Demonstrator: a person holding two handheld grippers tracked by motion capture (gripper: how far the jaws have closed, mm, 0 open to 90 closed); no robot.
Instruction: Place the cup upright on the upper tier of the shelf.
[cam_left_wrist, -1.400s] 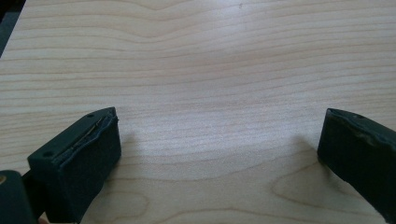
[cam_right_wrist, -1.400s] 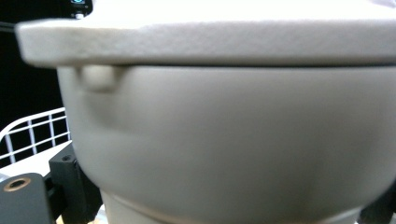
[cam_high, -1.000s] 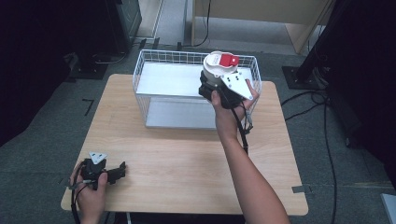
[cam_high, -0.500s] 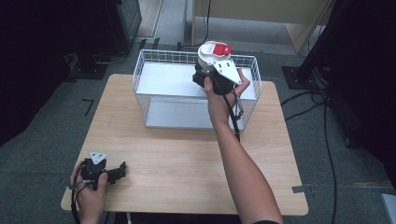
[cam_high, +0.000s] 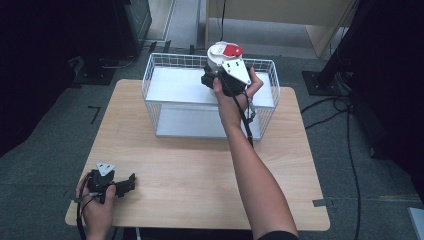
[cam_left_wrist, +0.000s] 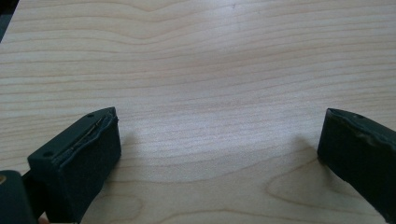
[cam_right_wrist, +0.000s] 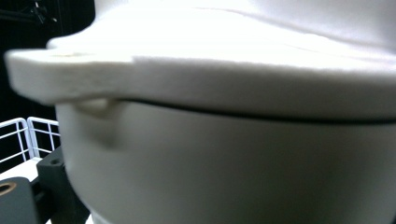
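Observation:
A white round container (cam_high: 218, 56) with a red patch on its lid hangs over the far side of the white wire basket (cam_high: 150, 76), above its rim. My right gripper (cam_high: 214, 71) is shut on the container's side. In the right gripper view the container's white wall (cam_right_wrist: 233, 158) and overhanging lid sit very close, with one black jaw pressed against it at the lower left. My left gripper (cam_high: 128, 183) rests on the wooden table (cam_high: 200, 165) at the front left corner, open, with bare wood between its jaws (cam_left_wrist: 219, 154).
The basket stands at the back middle of the table, with a grey floor panel inside. Its wire rim (cam_right_wrist: 18, 133) shows beside the container. Dark stands and cables lie on the floor around the table.
My right gripper has carried the container to the left and farther back over the basket. The left gripper has stayed where it was.

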